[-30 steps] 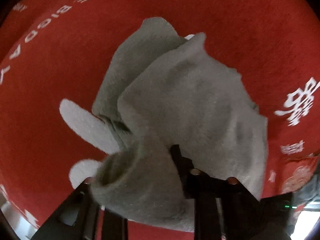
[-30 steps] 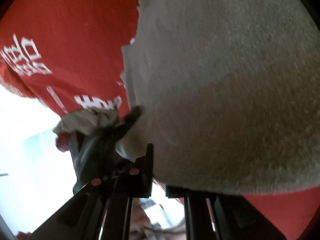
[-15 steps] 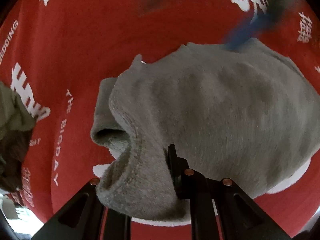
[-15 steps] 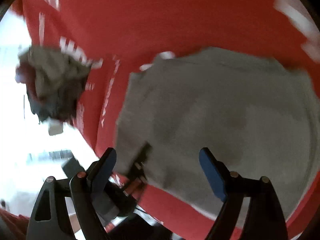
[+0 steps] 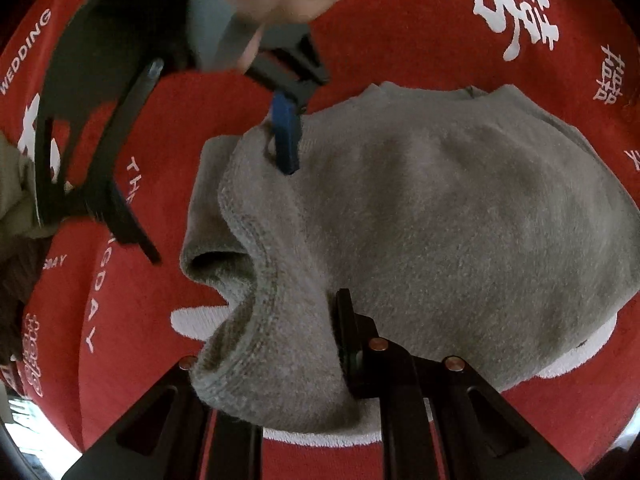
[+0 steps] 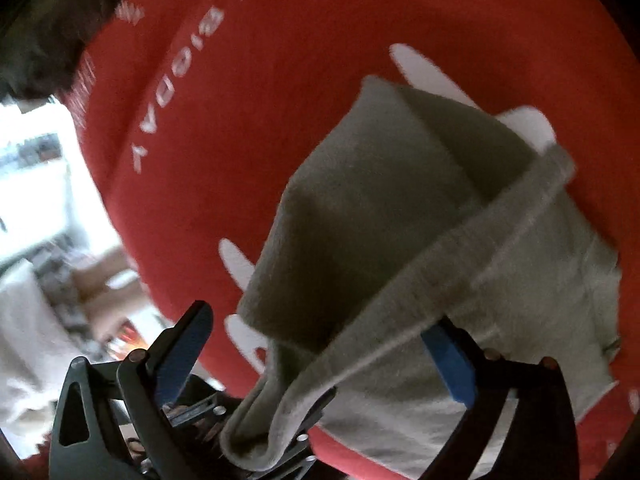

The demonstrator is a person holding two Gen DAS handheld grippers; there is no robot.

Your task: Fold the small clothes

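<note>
A small grey knitted garment (image 5: 420,220) lies on a red cloth with white lettering (image 5: 400,28). My left gripper (image 5: 280,364) is shut on the garment's near hem, which bunches over its fingers. My right gripper (image 5: 285,148) shows in the left wrist view at the garment's far left edge, one blue pad touching the fabric. In the right wrist view the right gripper (image 6: 320,344) stands open, blue pads wide apart, with a folded edge of the garment (image 6: 400,240) lying between them.
A heap of dark and olive clothes (image 5: 16,216) lies at the left edge of the red cloth, also in the right wrist view (image 6: 48,28). Beyond the cloth's edge is a bright cluttered room (image 6: 44,240).
The right gripper let go of the garment and opened, then moved to its far left edge with the fold between its pads. The left gripper kept its hold on the hem.
</note>
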